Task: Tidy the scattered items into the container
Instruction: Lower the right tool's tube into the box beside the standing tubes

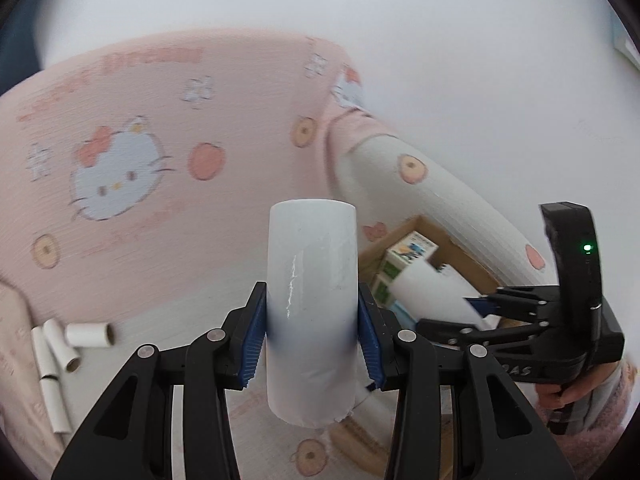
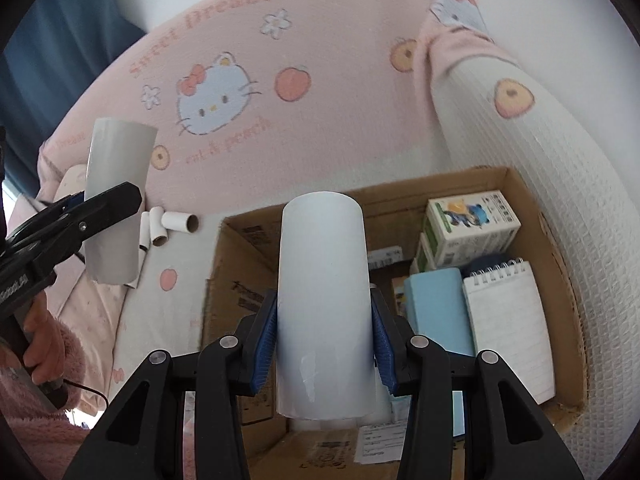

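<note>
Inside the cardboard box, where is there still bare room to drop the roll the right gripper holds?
Bare floor lies along the cardboard box's left half, under the white roll in the right gripper. The right side is crowded: carton, blue pack, notepad.

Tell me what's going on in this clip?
A person is tidying with two handheld grippers. The left gripper grips a white roll over the bedding; the right gripper grips another roll above the box, which already holds cartons, a notepad and more. Small tubes lie on the bed.
</note>
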